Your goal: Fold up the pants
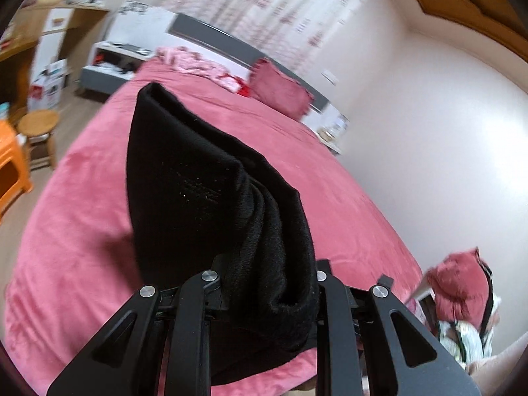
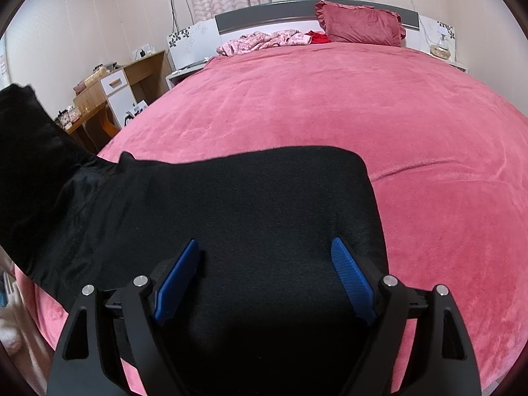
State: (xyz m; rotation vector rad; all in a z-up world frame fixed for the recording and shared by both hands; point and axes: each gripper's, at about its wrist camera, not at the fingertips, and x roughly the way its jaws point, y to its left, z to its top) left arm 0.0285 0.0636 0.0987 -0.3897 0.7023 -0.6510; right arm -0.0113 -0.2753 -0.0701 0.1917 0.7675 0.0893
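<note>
Left gripper [image 1: 269, 283] clenched on bunched black pants [image 2: 231, 204], right gripper [image 2: 264, 264] released above them; soft, floppy, likely light, best grabbed at edges.

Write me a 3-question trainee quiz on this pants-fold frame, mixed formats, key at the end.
1. True or false: the left hand-held gripper is shut on a bunched layer of the black pants.
2. Multiple choice: in the right wrist view, the right hand-held gripper is
A. shut on a pillow
B. open, blue pads apart above the pants
C. shut on the pink blanket
3. Fill in: the pants lie on a ____ bedspread.

Key:
1. True. Folded fabric sits clamped between the fingers and rises in front of the camera.
2. B. Whether the pads touch the cloth cannot be told.
3. Pink.
</note>
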